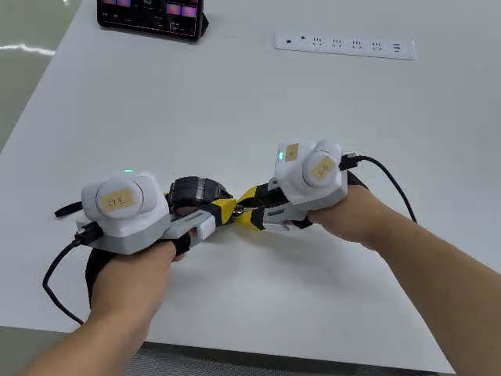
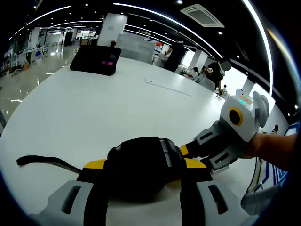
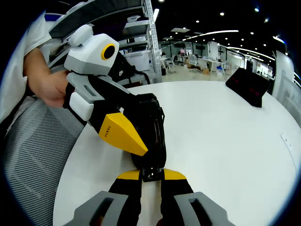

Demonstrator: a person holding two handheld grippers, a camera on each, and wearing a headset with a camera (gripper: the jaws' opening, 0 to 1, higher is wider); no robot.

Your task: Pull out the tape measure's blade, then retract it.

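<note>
Your left gripper (image 2: 146,165) hugs the black tape measure (image 1: 196,190) from both sides. Its yellow tips press tight on the round body. The tape measure is near the front edge of the white table (image 1: 235,102), right between your two grippers. Your right gripper (image 3: 151,176) is squeezed narrow. It pinches the small tab (image 3: 151,173) at the end of the blade, close up against the body. A black strap (image 2: 42,161) lies flat on the table beside it.

Logged tape measure (image 1: 196,190) in left gripper (image 1: 210,210), near side of table (image 1: 313,102). Found right gripper (image 1: 246,207) meeting it from the right.
</note>
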